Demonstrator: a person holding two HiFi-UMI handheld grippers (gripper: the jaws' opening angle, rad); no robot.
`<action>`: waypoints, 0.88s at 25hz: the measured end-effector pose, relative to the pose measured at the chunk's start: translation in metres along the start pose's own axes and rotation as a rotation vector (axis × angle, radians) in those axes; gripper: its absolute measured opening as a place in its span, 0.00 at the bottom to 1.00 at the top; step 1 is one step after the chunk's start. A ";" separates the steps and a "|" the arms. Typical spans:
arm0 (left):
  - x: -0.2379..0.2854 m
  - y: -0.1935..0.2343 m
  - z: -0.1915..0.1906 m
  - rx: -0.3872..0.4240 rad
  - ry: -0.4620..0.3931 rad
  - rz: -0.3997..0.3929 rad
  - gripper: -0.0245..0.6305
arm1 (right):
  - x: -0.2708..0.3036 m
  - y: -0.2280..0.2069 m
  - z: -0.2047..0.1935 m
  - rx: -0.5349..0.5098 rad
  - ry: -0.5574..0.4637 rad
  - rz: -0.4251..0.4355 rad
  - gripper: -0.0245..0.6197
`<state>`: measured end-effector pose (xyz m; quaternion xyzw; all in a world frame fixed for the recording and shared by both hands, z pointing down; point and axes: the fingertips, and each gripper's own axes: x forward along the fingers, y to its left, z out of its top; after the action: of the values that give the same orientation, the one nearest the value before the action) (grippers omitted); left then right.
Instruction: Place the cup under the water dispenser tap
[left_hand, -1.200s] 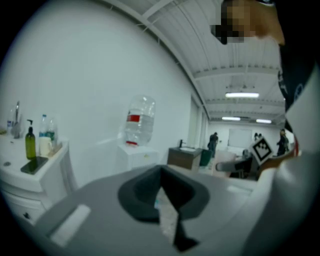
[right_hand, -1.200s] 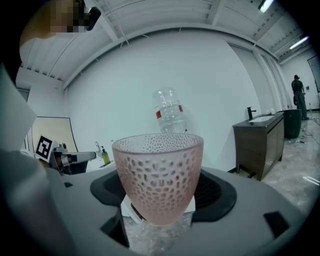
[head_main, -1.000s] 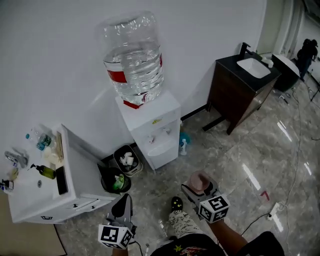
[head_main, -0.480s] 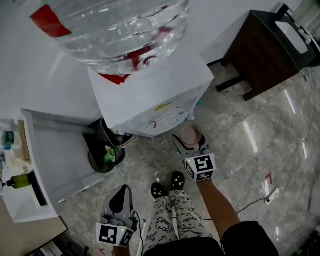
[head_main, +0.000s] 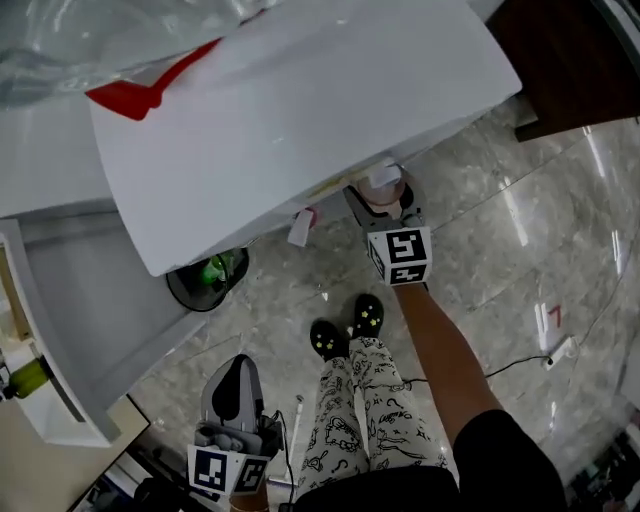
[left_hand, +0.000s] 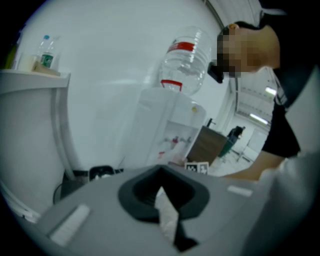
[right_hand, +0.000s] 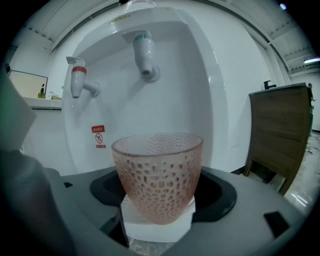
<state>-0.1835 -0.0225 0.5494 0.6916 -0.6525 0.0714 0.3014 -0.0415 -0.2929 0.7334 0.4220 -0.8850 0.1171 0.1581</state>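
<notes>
A pink dimpled glass cup (right_hand: 157, 175) stands upright in my right gripper (right_hand: 157, 224), whose white pads are shut on its base. It hangs in front of the white water dispenser (right_hand: 200, 100), just below and slightly right of the blue-banded tap (right_hand: 145, 52). The red tap (right_hand: 80, 82) is further left. From above, the cup (head_main: 383, 188) sits at the dispenser's front edge (head_main: 300, 110), with the red tap (head_main: 300, 226) to its left. My left gripper (head_main: 238, 392) hangs low by the person's left leg, away from the dispenser. Its jaws (left_hand: 165, 210) are shut on nothing.
A black waste bin (head_main: 207, 280) with green rubbish stands left of the dispenser, beside a white cabinet (head_main: 90, 330). To the right is a dark wooden cabinet (right_hand: 280, 135). The person's patterned trousers and black shoes (head_main: 345, 330) are below me. A cable (head_main: 530, 360) lies on the marble floor.
The head has come in close over the dispenser. My right gripper has carried the cup forward to the dispenser's front, under the taps. The left gripper has stayed low.
</notes>
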 end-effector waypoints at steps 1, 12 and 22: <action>0.001 0.000 -0.002 -0.004 0.002 -0.004 0.03 | 0.003 -0.001 -0.004 0.001 0.002 0.002 0.64; 0.015 -0.019 -0.003 0.019 0.003 -0.073 0.03 | 0.011 0.005 -0.042 -0.009 0.136 0.063 0.64; 0.012 -0.039 0.018 0.085 -0.084 -0.124 0.03 | -0.114 0.031 -0.013 0.243 0.043 0.062 0.63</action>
<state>-0.1506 -0.0433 0.5279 0.7451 -0.6170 0.0512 0.2479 0.0038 -0.1882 0.6998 0.4079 -0.8734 0.2373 0.1209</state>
